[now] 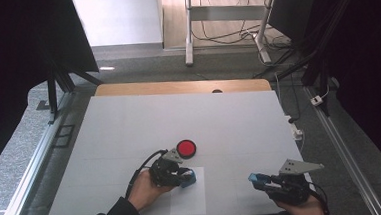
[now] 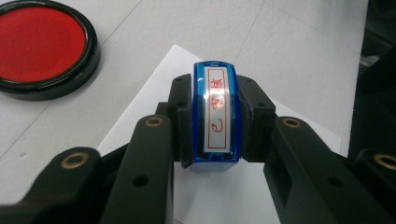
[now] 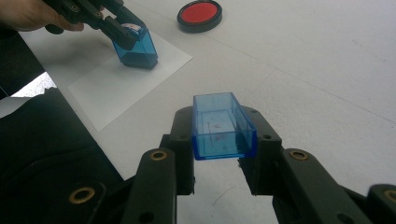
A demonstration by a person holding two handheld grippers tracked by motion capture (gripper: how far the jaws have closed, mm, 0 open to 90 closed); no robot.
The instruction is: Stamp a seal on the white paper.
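In the high view the left gripper (image 1: 185,177) sits low and left of centre, its jaws clamped on a blue stamp (image 1: 188,177) that is pressed down onto a white sheet of paper (image 1: 187,200) lying on the pale bench (image 1: 179,118). Just above it, toward the middle of the frame, a round red ink pad (image 1: 186,148) in a black rim lies apart from the paper. In the left gripper view the stamp (image 2: 215,116) stands between the two black jaws at the centre of the frame, its top showing a white label with red characters inside a red border, and the ink pad (image 2: 42,46) fills the upper left corner. The right gripper (image 1: 259,179) is at the lower right of the high view, well apart from the left one, with its jaws closed on a clear blue cap (image 1: 255,177) held above the bench. In the right gripper view the cap (image 3: 223,126) is a hollow rectangular shell, open toward the camera, gripped by its long sides at the frame's centre; at the upper left of that view the stamp (image 3: 135,46) rests on the paper (image 3: 116,79), and the ink pad (image 3: 199,15) lies at the top.
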